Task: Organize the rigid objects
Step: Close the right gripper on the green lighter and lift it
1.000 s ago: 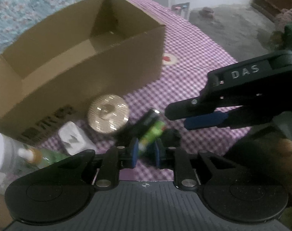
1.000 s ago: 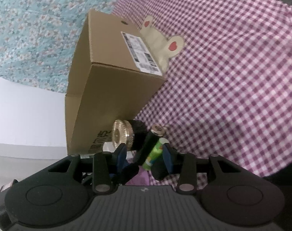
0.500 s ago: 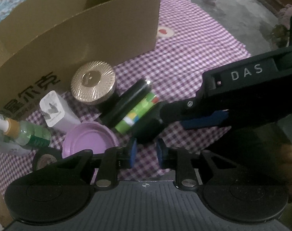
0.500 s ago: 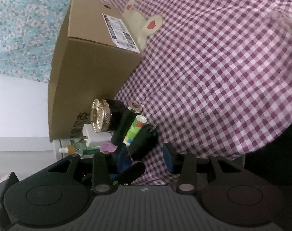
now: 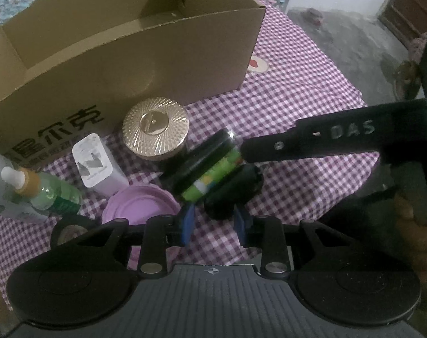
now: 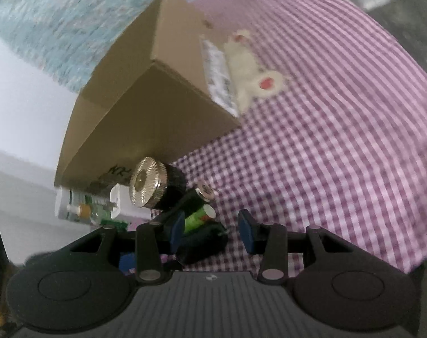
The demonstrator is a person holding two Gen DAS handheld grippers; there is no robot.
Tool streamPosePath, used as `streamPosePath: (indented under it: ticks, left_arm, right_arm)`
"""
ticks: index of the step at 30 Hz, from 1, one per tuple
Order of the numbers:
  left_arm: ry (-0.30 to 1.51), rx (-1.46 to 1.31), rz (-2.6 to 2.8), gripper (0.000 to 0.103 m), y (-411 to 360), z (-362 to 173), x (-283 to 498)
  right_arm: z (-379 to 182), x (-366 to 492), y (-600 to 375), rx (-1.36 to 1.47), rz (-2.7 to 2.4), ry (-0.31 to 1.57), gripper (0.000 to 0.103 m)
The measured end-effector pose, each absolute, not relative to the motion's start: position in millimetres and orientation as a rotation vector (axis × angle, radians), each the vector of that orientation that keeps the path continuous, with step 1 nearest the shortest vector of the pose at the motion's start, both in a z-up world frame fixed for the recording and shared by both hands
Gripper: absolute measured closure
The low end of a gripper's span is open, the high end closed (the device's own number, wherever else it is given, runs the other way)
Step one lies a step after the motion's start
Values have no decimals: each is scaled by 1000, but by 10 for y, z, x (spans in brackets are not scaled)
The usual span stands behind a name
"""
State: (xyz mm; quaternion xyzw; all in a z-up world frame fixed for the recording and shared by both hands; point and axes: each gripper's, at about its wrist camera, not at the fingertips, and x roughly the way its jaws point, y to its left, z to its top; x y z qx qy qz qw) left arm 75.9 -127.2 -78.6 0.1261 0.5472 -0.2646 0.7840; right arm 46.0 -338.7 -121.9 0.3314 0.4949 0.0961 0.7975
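An open cardboard box (image 5: 134,45) stands on the purple checked cloth; it also shows in the right wrist view (image 6: 145,107). In front of it lie a gold-lidded black jar (image 5: 155,132), a black tube (image 5: 199,159), a green tube (image 5: 213,176) and a black cylinder (image 5: 233,191). My left gripper (image 5: 213,222) is open, its blue pads on either side of the black cylinder's near end. My right gripper (image 6: 210,231) is open and empty, just above the black cylinder (image 6: 205,242) and green tube (image 6: 199,217). The gold-lidded jar (image 6: 148,186) lies beyond.
A white charger (image 5: 96,163), a purple lid (image 5: 140,207), a green dropper bottle (image 5: 44,194) and a tape roll (image 5: 69,229) lie at the left. The right gripper's arm (image 5: 340,140) reaches in from the right. A rabbit print (image 6: 255,76) marks the cloth.
Both grippers have opened wider. The left gripper, shut on the tubes a second ago, has let them go and pulled back; they now lie on the cloth. The right view has swung, blurred.
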Motion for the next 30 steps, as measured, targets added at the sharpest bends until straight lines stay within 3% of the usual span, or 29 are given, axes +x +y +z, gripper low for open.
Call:
streamPosePath:
  ticks: [9,20,30]
  left_arm:
    - [1197,241,-576,73,-1280,-881,820]
    - [1185,238,-584,72,-1275,-870,804]
    - [1066,352,-556,72,-1345,-718,689]
  right_arm:
    - [-1320,659,-3216,627,290,1079,58]
    - [-1313,665,-3252,771,386,1073,58]
    - [-1295,658,-3420,930,437,1059,58]
